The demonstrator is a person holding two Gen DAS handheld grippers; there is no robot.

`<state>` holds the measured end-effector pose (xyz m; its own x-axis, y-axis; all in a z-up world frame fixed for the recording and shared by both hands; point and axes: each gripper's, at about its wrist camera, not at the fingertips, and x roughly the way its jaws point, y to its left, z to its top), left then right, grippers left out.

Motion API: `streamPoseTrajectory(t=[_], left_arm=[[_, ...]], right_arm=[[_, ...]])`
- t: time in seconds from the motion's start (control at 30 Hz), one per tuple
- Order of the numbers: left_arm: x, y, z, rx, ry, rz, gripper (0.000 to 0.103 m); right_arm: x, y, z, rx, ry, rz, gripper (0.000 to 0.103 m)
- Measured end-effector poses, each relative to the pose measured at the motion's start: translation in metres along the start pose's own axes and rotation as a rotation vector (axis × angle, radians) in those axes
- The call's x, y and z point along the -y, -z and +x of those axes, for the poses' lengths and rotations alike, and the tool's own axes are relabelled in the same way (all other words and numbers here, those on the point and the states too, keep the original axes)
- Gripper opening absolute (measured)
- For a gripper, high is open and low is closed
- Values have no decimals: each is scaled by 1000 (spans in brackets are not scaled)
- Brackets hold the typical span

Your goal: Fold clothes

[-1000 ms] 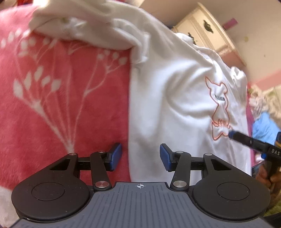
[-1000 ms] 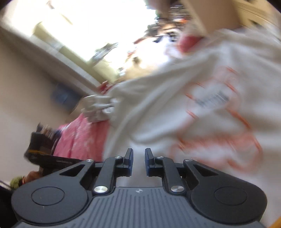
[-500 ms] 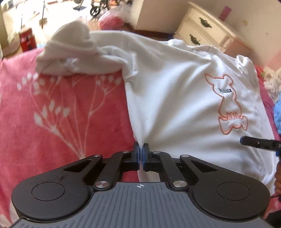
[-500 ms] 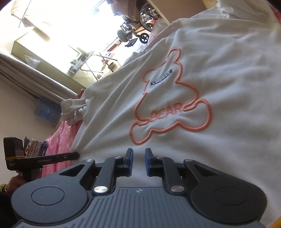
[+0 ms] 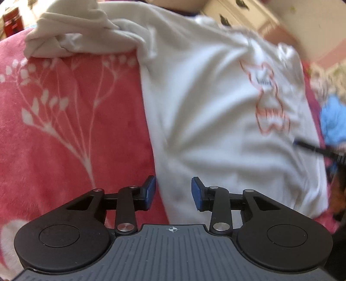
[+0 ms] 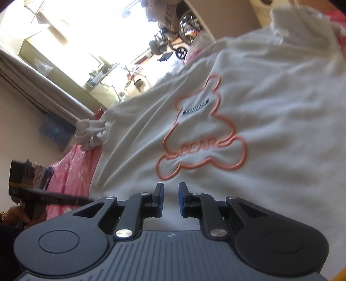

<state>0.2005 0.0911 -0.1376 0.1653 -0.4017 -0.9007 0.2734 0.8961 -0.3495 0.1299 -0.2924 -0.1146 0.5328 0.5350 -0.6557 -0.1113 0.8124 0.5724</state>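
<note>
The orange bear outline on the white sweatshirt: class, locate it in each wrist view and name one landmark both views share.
Left wrist view: orange bear outline, right of centre, blurred.
Right wrist view: bear outline, centre, above the tool tips.
Shared landmark: the bunched white sleeve on the pink blanket.

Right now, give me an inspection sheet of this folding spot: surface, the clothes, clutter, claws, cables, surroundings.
Surface: pink blanket with a white branch print, covering the bed.
Job's things: white sweatshirt spread front up, orange bear outline showing; one sleeve bunched at the side.
Clutter: blue cloth past the sweatshirt's far edge; too blurred to identify.
Claws: left claw opening, jaws apart over the sweatshirt's side edge, pads not pressing it. Right claw narrowly apart over the hem below the bear, nothing pinched.
Cables: nothing seen.
Surroundings: cream dresser, bright window, wheeled items on the floor.
</note>
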Motion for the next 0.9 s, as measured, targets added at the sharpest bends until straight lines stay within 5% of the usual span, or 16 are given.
streamPoseTrajectory(t=[0.3, 0.57, 0.9], left_arm=[[27, 29, 28, -252, 91, 51, 37], [29, 40, 32, -334, 74, 60, 37], [28, 46, 43, -385, 101, 34, 32]], right_arm=[[40, 25, -73, 150, 144, 169, 15], [49, 49, -89, 154, 149, 200, 15], [-33, 24, -12, -255, -200, -307, 15]])
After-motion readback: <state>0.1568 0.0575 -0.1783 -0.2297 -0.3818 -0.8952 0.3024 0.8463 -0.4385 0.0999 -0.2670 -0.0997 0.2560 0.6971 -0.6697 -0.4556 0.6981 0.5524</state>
